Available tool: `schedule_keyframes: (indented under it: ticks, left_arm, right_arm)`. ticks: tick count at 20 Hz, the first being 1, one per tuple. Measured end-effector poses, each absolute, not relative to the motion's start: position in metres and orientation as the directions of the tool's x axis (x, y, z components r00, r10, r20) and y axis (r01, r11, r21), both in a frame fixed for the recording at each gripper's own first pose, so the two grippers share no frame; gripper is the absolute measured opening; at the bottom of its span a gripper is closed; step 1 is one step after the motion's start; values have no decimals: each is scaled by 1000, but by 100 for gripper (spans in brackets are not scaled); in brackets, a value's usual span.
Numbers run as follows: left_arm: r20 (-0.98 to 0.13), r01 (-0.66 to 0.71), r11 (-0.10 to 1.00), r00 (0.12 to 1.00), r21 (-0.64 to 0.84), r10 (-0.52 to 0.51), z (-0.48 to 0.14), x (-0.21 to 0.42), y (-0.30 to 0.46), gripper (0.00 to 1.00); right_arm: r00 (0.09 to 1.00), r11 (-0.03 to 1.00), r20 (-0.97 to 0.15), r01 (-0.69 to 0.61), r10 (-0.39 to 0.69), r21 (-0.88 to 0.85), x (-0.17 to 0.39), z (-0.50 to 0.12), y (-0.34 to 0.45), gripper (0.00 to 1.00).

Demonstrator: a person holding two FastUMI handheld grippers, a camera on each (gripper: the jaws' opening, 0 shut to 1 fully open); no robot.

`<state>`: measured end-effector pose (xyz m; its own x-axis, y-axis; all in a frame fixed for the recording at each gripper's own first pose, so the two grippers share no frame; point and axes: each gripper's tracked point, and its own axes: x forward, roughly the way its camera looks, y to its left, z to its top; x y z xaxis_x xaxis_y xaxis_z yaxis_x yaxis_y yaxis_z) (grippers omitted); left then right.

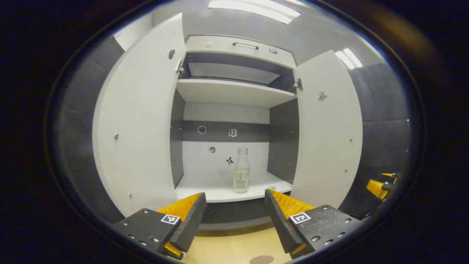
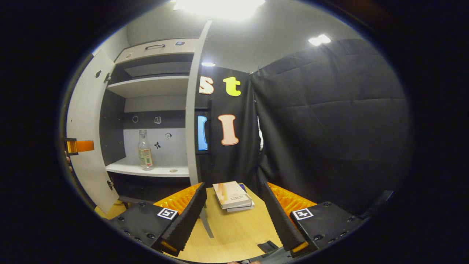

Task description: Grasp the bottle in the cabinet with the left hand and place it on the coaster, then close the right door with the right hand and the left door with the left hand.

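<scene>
A clear glass bottle with a pale label stands upright on the lower shelf of the open white cabinet, near the middle. My left gripper is open in front of the shelf, short of the bottle, with nothing between its fingers. The left door and right door both stand wide open. A round brown coaster lies on the wooden table just below. My right gripper is open over the table, right of the cabinet; from here the bottle and the edge-on right door sit to its left.
A small stack of books lies on the wooden table beyond the right gripper. An upper shelf and a drawer with a handle are above. The other gripper shows at the far right.
</scene>
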<state>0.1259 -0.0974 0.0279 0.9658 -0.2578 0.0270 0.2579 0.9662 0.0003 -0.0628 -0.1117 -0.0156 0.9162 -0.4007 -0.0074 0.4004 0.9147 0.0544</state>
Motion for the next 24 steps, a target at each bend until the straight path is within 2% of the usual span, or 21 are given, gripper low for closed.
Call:
schedule_keyframes:
  ticks: [4, 8, 13, 20, 23, 24]
  left_arm:
    - [54, 300, 954, 952, 20, -301, 47, 177, -121, 94]
    - [62, 299, 954, 952, -2, -298, 57, 230, -132, 94]
    - [40, 290, 956, 955, 48, -292, 54, 292, -146, 93]
    - [-2, 296, 954, 955, 44, -297, 42, 365, -172, 93]
    - [-8, 305, 950, 952, 60, -305, 35, 383, -181, 91]
    - [-4, 303, 951, 953, 62, -303, 36, 388, -181, 82]
  right_arm:
    - [867, 863, -28, 499, -498, 78, -78, -22, -146, 98]
    - [816, 811, -46, 577, -576, 96, -87, -23, -178, 98]
    - [765, 760, -60, 644, -641, 91, -86, -23, -218, 96]
    - [717, 713, -42, 696, -696, 79, -69, -14, -263, 98]
    - [713, 710, -43, 701, -700, 77, -58, -15, -273, 98]
    - [713, 709, -44, 701, -700, 73, -54, -16, -277, 98]
